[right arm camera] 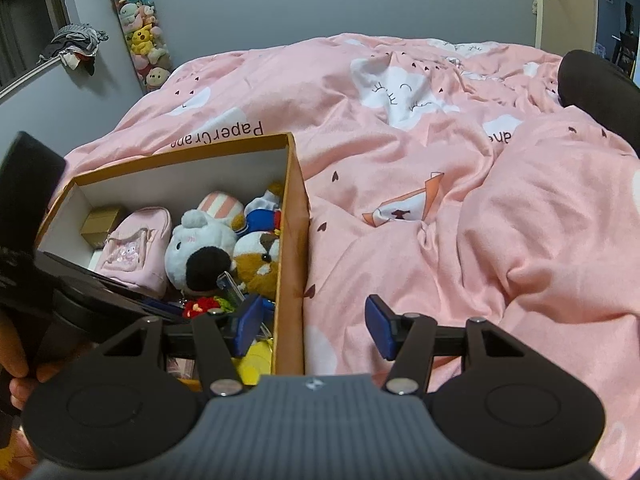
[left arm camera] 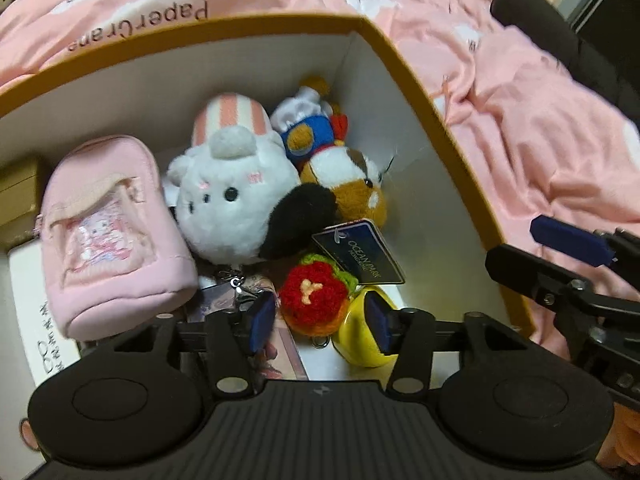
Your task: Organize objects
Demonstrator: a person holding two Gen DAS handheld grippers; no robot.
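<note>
Box (left arm camera: pixel 404 60) crowded: white plush (left arm camera: pixel 240 204) centre, pink pouch (left arm camera: pixel 112 232) at 9 o'clock. Left gripper (left arm camera: pixel 320 320) spread, empty, over crochet strawberry (left arm camera: pixel 314 294); risk snagging tag (left arm camera: pixel 360 252). Right gripper (right arm camera: pixel 314 326) spread, straddling box wall; could tip it.

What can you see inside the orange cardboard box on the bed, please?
Inside the box: a pink pouch, white plush, brown plush, blue-clad plush, crocheted red flower, yellow object and small brown box. Whatever lies beneath them is covered.

Orange box (left arm camera: pixel 416 80), white inside; pink pouch (left arm camera: pixel 112 232); pink-and-white striped plush (left arm camera: pixel 236 184); pink cloud-print duvet (right arm camera: pixel 440 200).
</note>
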